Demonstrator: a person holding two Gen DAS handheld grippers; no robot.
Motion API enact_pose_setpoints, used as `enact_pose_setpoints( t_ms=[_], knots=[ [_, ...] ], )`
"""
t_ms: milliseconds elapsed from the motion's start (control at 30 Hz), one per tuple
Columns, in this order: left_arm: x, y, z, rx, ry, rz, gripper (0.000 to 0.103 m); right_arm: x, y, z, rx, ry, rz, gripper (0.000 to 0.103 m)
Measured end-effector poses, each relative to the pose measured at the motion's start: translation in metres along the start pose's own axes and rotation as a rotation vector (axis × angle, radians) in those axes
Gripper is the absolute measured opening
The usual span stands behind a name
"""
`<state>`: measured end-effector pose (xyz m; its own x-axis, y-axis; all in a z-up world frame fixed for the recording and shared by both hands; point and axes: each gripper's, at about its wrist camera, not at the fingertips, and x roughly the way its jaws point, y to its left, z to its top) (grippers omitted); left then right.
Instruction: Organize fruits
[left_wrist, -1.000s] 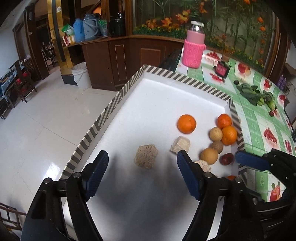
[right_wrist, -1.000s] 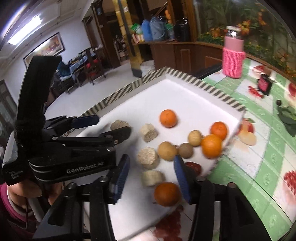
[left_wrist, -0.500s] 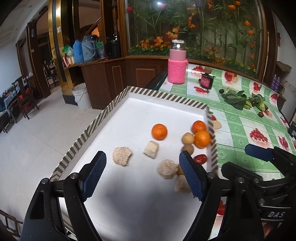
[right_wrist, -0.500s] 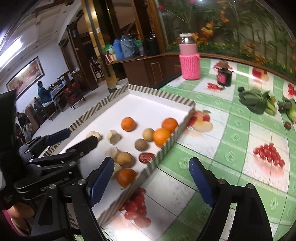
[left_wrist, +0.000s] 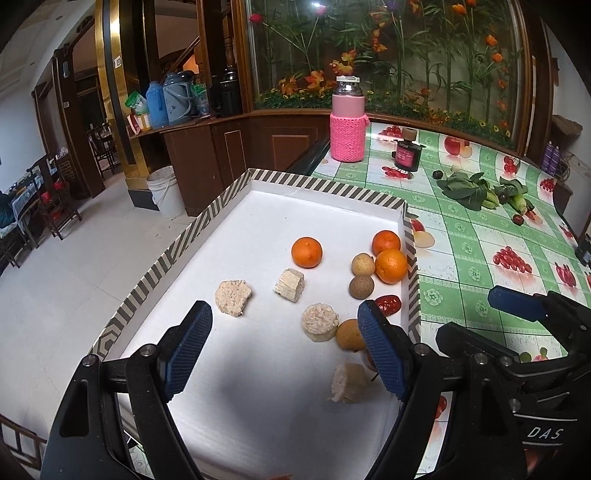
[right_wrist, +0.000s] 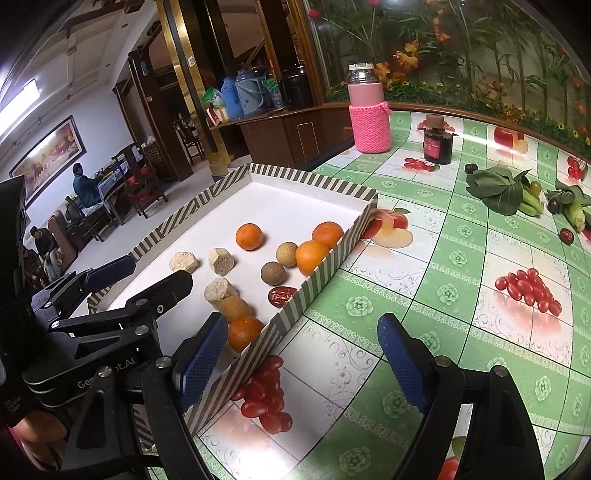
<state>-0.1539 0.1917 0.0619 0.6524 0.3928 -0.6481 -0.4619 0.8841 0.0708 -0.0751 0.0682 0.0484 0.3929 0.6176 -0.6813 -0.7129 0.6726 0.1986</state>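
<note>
Left claw (left_wrist: 284, 350): black frame with blue ribbed pads, jaws standing wide apart and empty, pointing down at a slant over the near part of the tray.
Right claw (right_wrist: 303, 362): same build, jaws wide apart with nothing between them; its left pad hangs over the near tray corner, its right pad over the bare worktop.
Tray (left_wrist: 325, 186): shallow rectangular box, smooth white floor, low wall with grey and cream stripes; it lies under and ahead of the left claw.
Oranges: three round ones with a fine dimpled skin ahead of the left claw, one alone (left_wrist: 306, 252) straight ahead, two (left_wrist: 390, 266) touching each other by the right wall; a fourth orange (right_wrist: 244, 333) lies just ahead of the right claw's left pad.
Brown fruits (left_wrist: 361, 286): small, round, matt tan skin, two ahead and right of the left claw, beside the pair of oranges; a third one (left_wrist: 349, 334) lies just beside the left claw's right pad.
Red fruit (left_wrist: 388, 304): glossy, flattened, close to the right wall, just ahead of the left claw's right pad.
Beige chunks (left_wrist: 232, 297): rough, crumbly, cut in blocks and short cylinders, four of them; three ahead of the left claw, one (left_wrist: 347, 382) near its right pad.
Worktop (right_wrist: 461, 258): shiny cloth, green and white squares with printed fruit.
Pink bottle (right_wrist: 369, 114): cylinder in a knitted sleeve, far ahead.
Leafy greens (right_wrist: 498, 188): far ahead to the right.
</note>
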Motion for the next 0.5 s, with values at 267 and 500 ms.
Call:
enact_pose_setpoints(
  t_ms=[267, 500],
  knots=[
    [-0.0020, -0.0005, 0.0003, 0.002, -0.008, 0.009, 0.082, -0.0005, 0.0020, -0.0011, -0.009, 0.003, 0.001, 0.084],
    [-0.0015, -0.0002, -0.0007, -0.001, -0.005, 0.011, 0.082, 0.0012, 0.0023, -0.0010, -0.012, 0.013, 0.003, 0.084]
  ],
)
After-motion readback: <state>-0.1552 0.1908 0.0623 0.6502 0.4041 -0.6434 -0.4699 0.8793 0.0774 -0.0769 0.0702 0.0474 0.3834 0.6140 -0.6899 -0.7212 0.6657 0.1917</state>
